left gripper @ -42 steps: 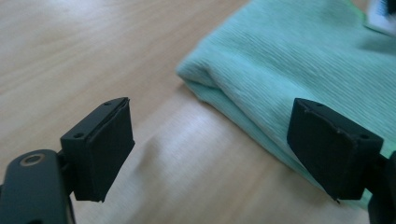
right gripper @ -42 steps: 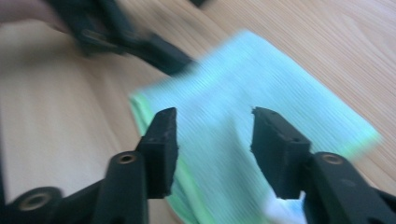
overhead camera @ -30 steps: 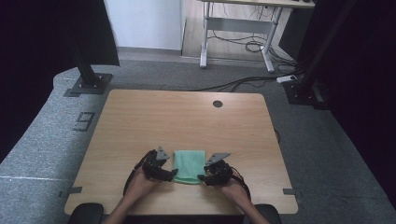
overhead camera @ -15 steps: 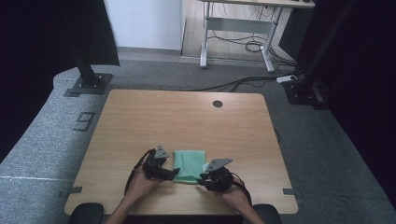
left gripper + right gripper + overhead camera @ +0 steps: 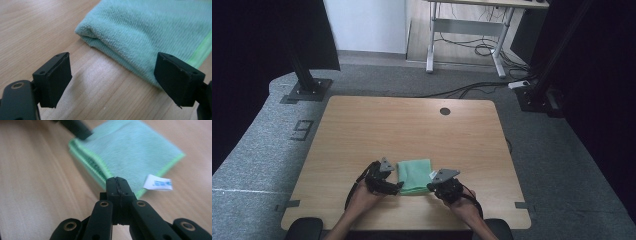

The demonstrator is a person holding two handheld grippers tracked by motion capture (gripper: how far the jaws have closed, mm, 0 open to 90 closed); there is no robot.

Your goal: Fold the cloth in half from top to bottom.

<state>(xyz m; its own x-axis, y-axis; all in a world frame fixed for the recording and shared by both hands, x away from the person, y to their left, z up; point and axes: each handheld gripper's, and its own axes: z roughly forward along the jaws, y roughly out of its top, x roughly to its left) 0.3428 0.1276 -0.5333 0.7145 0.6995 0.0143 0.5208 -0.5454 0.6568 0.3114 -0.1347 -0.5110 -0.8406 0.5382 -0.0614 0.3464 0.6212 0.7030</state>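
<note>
Folded terry cloth [image 5: 414,175] (mint); left tongs [image 5: 112,80] gape wide, right tongs [image 5: 117,185] pressed together, empty.

Both forearms enter from the bottom of the high view, angled inward; the left hand [image 5: 362,197] holds the left gripper [image 5: 398,186], its jaws spread wide apart and held low, pointing rightward; the right hand [image 5: 462,200] holds the right gripper [image 5: 430,187], jaws pressed together with nothing visible between, pointing leftward.
</note>
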